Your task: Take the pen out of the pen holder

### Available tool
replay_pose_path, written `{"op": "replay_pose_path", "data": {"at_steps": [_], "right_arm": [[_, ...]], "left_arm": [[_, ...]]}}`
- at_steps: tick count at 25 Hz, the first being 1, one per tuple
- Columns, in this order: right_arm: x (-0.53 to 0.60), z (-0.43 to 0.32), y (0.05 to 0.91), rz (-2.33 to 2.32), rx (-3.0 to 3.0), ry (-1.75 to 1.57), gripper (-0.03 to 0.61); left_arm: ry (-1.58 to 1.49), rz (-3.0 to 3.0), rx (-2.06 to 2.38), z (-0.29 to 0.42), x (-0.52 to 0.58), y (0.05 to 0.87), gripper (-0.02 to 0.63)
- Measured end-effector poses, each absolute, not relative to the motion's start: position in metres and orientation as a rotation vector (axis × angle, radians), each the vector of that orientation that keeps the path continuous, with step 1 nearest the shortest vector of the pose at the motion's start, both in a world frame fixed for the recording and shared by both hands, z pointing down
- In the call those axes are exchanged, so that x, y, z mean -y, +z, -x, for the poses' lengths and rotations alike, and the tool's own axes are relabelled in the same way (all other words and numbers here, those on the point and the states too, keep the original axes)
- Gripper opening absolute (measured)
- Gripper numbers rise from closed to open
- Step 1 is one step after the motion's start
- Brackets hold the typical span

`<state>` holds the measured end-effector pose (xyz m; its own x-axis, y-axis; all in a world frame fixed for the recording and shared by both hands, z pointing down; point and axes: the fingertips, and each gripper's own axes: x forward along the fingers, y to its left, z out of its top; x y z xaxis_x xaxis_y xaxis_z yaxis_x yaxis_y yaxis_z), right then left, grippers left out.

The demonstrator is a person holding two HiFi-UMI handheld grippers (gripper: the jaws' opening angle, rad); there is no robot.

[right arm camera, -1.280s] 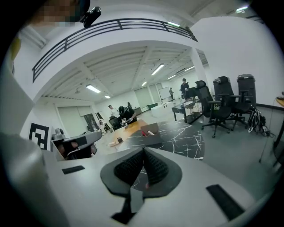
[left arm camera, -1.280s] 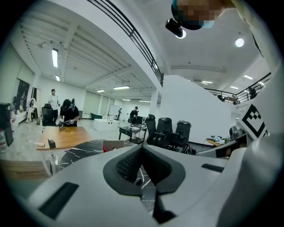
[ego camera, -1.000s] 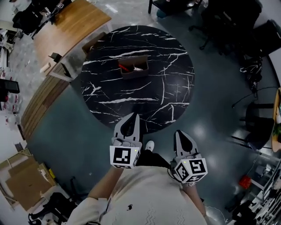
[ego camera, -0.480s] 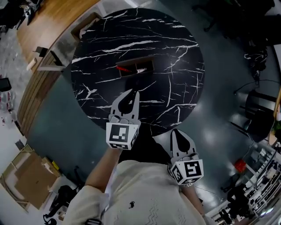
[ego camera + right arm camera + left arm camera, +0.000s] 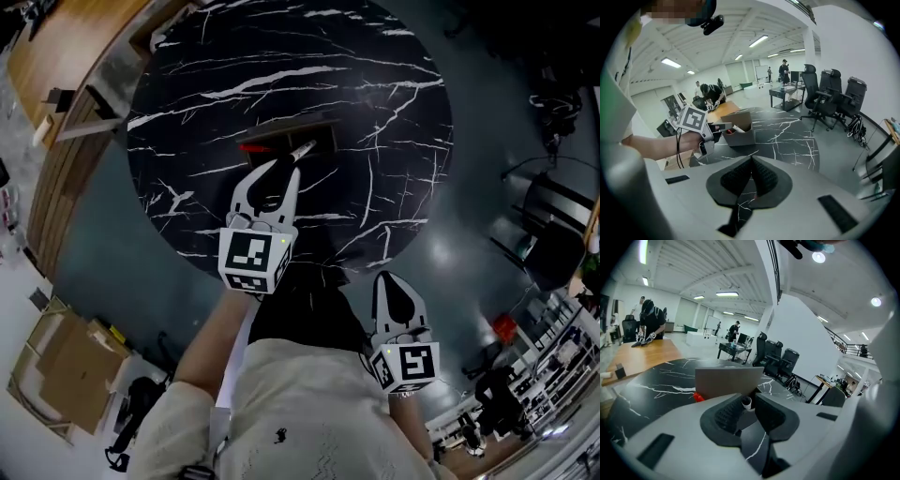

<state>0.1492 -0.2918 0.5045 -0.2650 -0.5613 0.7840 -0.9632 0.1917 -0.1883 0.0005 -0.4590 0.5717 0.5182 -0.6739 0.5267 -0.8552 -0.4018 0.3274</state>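
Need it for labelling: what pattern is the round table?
Round table: black, white veins; head view.

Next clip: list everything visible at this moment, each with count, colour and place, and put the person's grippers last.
table: one, round, black with white veins, ahead of the person.
pen holder: one, grey-brown box, on the table.
white pen: one, leaning out of the pen holder.
red object: one, at the pen holder's left end; kind unclear.
wooden desk: one, brown, beyond the table at left.
cardboard boxes: a few, brown, low at left.
office chairs: several, black, at right.
background people: a few, far off.
left gripper: grey, jaws apart, tips at the white pen's end.
right gripper: grey, jaws together, empty, short of the table.
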Motion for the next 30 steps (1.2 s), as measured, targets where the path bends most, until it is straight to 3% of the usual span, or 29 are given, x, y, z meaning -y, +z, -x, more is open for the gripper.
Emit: {"op": "replay_pose_path", "data": {"at_steps": [19,30], "right_arm": [[0.296,-0.152,0.515,-1.467,1.862,0.979,0.015],[0.300,-0.142,0.490,-1.491,1.969,0.948,0.015]], "left_arm": [[0.486,-2.199,1.256,-0.014,0.474,0.593,0.071],[0.504,-2.391,1.328,-0.004,0.454,0.529,0.071]]}}
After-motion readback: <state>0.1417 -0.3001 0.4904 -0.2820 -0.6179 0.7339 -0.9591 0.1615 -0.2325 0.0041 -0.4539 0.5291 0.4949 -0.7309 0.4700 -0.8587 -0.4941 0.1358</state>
